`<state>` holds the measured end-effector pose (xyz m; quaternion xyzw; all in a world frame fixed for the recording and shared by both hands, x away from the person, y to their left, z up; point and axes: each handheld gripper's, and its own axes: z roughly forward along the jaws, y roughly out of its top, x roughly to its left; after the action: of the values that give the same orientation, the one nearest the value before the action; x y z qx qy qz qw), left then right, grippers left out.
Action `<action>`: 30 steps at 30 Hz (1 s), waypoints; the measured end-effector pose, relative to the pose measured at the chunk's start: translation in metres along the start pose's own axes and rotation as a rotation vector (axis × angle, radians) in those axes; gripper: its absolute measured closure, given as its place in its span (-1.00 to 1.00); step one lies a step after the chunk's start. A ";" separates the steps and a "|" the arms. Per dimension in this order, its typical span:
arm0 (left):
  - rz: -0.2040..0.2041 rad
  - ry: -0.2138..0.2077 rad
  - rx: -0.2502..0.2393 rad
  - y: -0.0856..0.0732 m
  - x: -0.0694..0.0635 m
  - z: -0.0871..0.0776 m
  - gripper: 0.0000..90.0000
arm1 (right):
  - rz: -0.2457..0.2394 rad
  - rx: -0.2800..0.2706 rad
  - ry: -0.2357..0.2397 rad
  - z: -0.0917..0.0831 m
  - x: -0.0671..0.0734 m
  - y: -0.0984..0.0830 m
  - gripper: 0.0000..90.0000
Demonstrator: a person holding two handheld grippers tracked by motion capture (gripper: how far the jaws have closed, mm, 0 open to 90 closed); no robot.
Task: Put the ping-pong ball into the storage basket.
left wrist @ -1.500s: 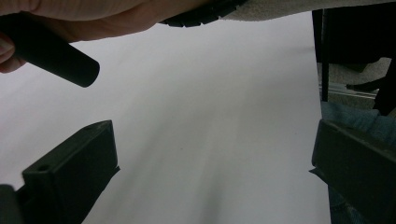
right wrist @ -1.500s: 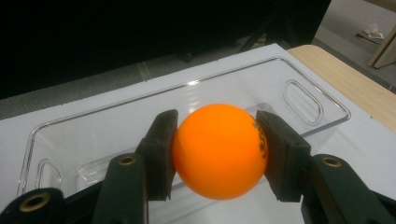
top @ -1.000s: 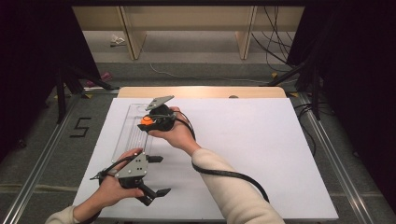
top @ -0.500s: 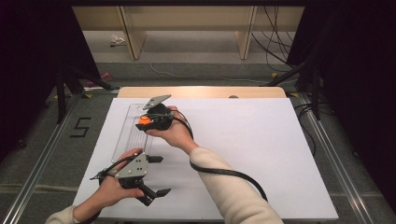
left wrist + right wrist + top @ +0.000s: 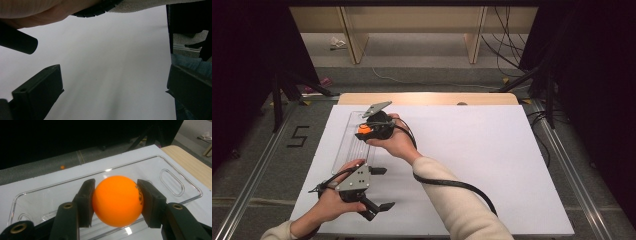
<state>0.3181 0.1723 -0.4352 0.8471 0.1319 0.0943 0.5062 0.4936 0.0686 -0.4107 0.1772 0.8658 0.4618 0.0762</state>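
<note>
An orange ball (image 5: 117,200) sits pressed between the two black pads of my right gripper (image 5: 116,201), which is shut on it. In the high view that gripper (image 5: 363,131) holds the ball (image 5: 362,131) over a clear plastic tray (image 5: 348,146) at the left side of the white table. The tray (image 5: 160,167) lies flat below the ball in the right gripper view. My left gripper (image 5: 381,187) rests near the table's front left, jaws wide apart, nothing between them. In the left gripper view its jaws frame bare white table (image 5: 110,75).
A white sheet (image 5: 492,160) covers the table; a strip of bare wood (image 5: 427,98) shows at its far edge. Metal rails run along both sides. The right forearm and its black cable (image 5: 447,185) cross the table's middle. Dark stands and cables are on the floor beyond.
</note>
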 end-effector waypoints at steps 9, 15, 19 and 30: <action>0.000 -0.001 -0.001 0.000 0.000 0.000 -1.00 | -0.004 0.010 0.002 0.004 0.000 0.001 0.15; -0.002 -0.002 -0.001 0.000 0.000 0.000 -1.00 | -0.006 0.019 0.007 0.008 0.000 0.001 0.15; -0.003 -0.003 -0.001 0.000 0.000 0.000 -1.00 | -0.002 0.025 0.009 0.010 0.001 0.001 0.14; -0.004 -0.005 -0.002 0.000 0.000 0.000 -1.00 | -0.004 0.037 0.014 0.017 0.001 0.000 0.15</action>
<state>0.3179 0.1721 -0.4355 0.8467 0.1321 0.0914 0.5073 0.4979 0.0827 -0.4201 0.1736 0.8749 0.4469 0.0679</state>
